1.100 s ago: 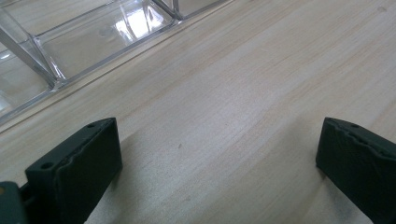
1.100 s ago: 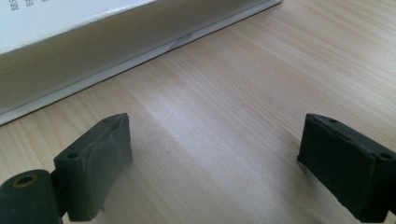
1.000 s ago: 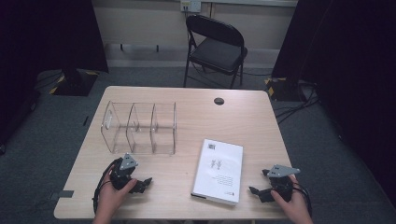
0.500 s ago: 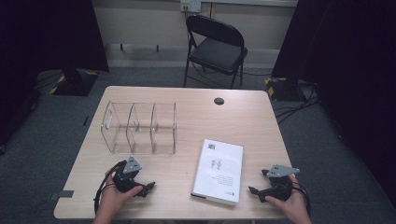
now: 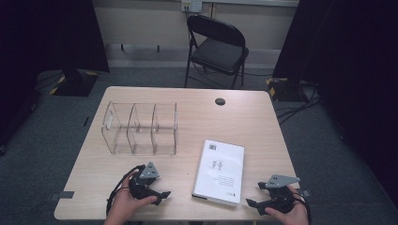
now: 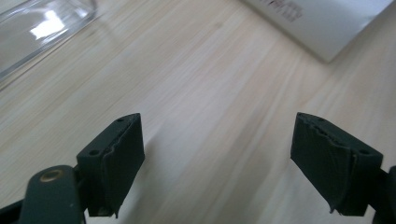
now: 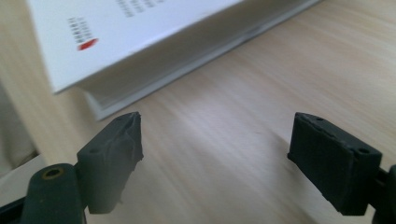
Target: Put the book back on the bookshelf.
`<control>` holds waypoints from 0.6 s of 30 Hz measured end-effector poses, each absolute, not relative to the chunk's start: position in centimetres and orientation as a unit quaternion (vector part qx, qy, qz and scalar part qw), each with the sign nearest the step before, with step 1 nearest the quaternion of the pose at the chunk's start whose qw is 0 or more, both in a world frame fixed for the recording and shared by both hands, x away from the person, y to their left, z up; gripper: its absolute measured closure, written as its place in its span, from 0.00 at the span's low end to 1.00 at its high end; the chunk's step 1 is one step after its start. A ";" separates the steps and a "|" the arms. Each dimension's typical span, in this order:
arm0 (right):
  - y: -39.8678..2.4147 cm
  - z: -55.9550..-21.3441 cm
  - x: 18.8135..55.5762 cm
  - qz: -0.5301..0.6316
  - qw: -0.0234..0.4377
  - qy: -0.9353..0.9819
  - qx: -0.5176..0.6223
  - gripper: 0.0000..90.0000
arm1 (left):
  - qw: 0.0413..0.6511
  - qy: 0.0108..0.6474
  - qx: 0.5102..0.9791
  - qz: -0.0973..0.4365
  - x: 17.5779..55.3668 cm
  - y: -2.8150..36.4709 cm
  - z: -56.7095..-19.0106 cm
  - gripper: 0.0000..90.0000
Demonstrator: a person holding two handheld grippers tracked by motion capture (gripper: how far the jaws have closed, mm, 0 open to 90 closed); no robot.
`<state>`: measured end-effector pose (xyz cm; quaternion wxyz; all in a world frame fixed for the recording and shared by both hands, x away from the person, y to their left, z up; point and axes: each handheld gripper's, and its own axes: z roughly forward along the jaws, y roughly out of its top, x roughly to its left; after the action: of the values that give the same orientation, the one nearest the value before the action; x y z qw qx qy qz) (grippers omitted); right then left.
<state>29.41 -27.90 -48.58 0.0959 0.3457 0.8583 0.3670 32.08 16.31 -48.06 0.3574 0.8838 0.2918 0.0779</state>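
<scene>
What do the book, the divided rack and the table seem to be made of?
Book: paper, with a smooth white cover that bears small print.
Rack: probably clear acrylic; the table shows through its glossy walls.
Table: pale wood or wood-look laminate, matt, with fine straight grain lines.

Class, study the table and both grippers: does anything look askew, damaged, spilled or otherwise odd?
Nothing is spilled. The white book lies flat, slightly askew to the table edge. The clear divided organizer stands empty. The one oddity is wear: the left gripper has ragged pads, and the right gripper has a frayed pad.
</scene>
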 end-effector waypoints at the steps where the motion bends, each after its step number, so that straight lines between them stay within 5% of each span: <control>1: -27.9 -48.6 29.4 0.367 0.096 0.858 0.346 0.19 | 0.358 0.287 0.885 0.076 32.0 16.0 -48.0 0.19; 18: -24.0 -49.2 29.2 0.358 0.096 0.880 0.298 0.18 | 0.344 0.237 0.906 0.068 31.8 10.9 -48.8 0.27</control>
<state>29.19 -24.04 -49.20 0.0956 0.2979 0.8797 0.3581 31.76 10.86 -48.78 0.3443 0.9059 0.2369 0.0682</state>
